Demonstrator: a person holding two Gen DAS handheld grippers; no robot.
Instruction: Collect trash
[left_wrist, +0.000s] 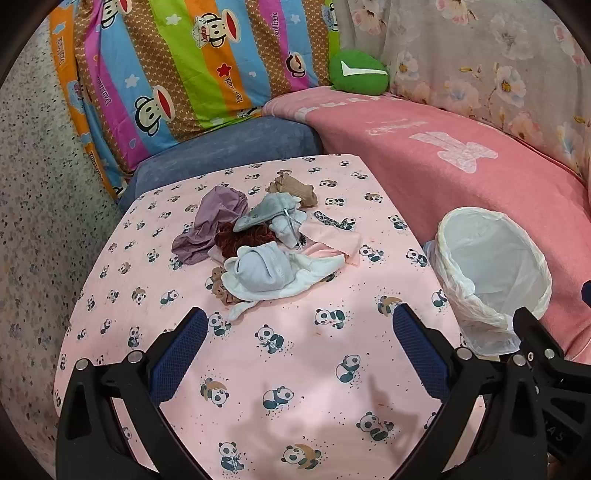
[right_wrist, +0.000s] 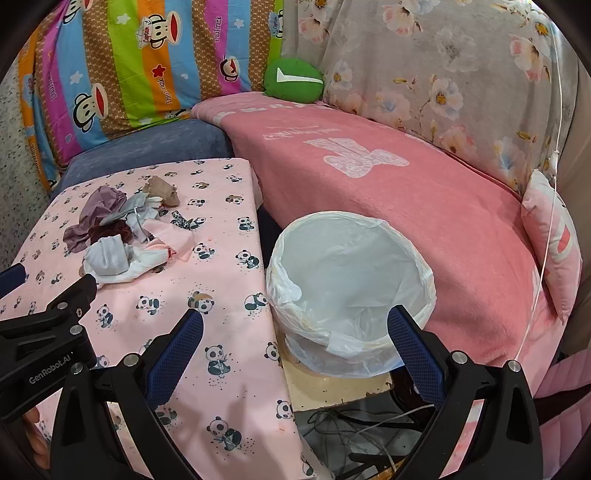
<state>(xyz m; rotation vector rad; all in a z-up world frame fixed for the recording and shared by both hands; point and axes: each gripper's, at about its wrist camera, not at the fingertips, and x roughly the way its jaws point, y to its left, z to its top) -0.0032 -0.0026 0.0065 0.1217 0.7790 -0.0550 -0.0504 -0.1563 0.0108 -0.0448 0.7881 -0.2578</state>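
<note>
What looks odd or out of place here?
The trash bin sits tilted, perched on a worn board above loose cables beside the table, and its white liner looks empty. The supposed trash is a heap of crumpled cloth scraps mid-table. Both hand-held grippers, left and right, hang open, holding nothing.

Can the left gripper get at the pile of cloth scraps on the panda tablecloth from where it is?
Probably yes. The left gripper is open and points at the pile of scraps, with only bare tablecloth between them. The lined bin stands off to the right, out of its path.
</note>
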